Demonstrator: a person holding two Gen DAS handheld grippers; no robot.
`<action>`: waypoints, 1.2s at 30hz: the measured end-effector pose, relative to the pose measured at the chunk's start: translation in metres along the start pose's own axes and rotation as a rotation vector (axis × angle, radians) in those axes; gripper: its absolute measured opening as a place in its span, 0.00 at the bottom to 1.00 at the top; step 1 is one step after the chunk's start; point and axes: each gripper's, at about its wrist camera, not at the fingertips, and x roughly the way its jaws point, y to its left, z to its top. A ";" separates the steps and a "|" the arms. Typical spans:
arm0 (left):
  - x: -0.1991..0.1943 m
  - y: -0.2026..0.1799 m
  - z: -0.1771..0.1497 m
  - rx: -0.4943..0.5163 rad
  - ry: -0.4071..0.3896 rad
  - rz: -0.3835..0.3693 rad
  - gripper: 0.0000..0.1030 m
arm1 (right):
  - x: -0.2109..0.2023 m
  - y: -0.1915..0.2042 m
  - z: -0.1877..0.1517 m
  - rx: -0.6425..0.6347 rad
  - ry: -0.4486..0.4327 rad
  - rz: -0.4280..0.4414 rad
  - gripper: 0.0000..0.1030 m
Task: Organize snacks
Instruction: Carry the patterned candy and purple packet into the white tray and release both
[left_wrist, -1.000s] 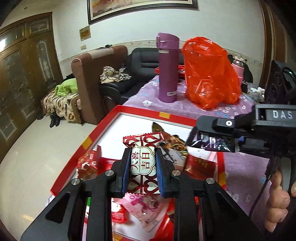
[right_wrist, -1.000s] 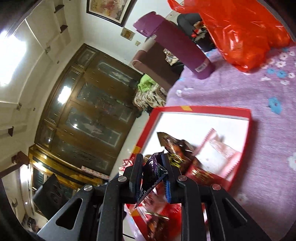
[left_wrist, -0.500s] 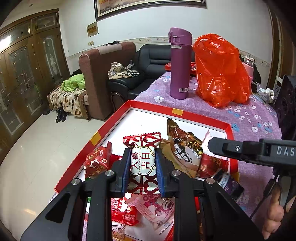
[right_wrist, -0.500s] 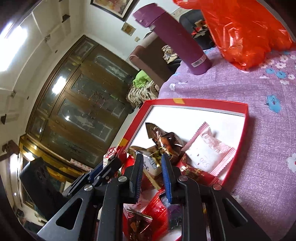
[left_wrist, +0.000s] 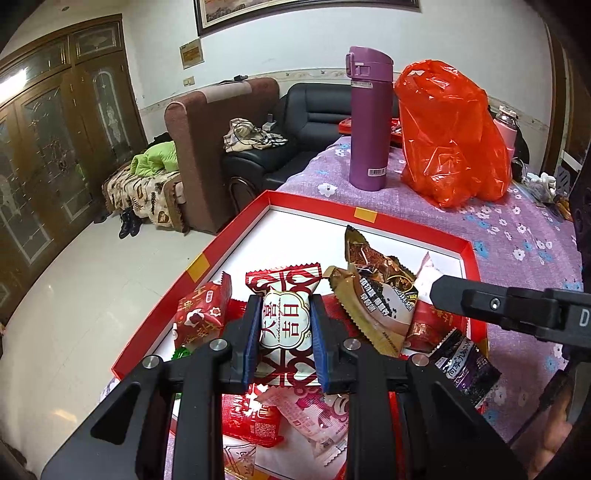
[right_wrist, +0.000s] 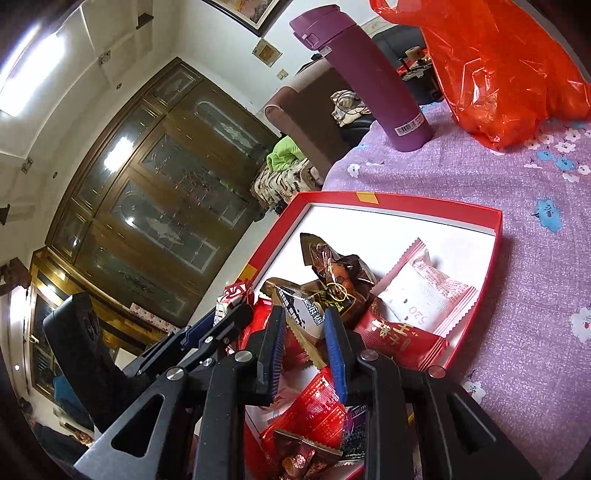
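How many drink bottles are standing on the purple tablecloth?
2: a tall purple bottle beyond the red tray, left of the orange bag, and a pink bottle partly hidden behind that bag. Others may be hidden.

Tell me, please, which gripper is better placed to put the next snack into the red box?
Probably left. The left gripper is shut on the red-and-white snack packet above the red box, so it only needs to release. The right gripper holds nothing between its fingers and would first need to pick something.
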 end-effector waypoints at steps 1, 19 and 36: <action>0.000 0.001 0.000 -0.003 0.001 0.002 0.22 | 0.000 0.001 0.000 -0.003 0.002 -0.002 0.28; 0.013 0.013 -0.006 -0.024 0.029 0.064 0.22 | -0.004 0.009 -0.006 -0.052 0.009 -0.034 0.42; 0.010 0.019 -0.006 -0.072 0.018 0.116 0.73 | -0.010 0.022 -0.010 -0.134 -0.027 -0.123 0.58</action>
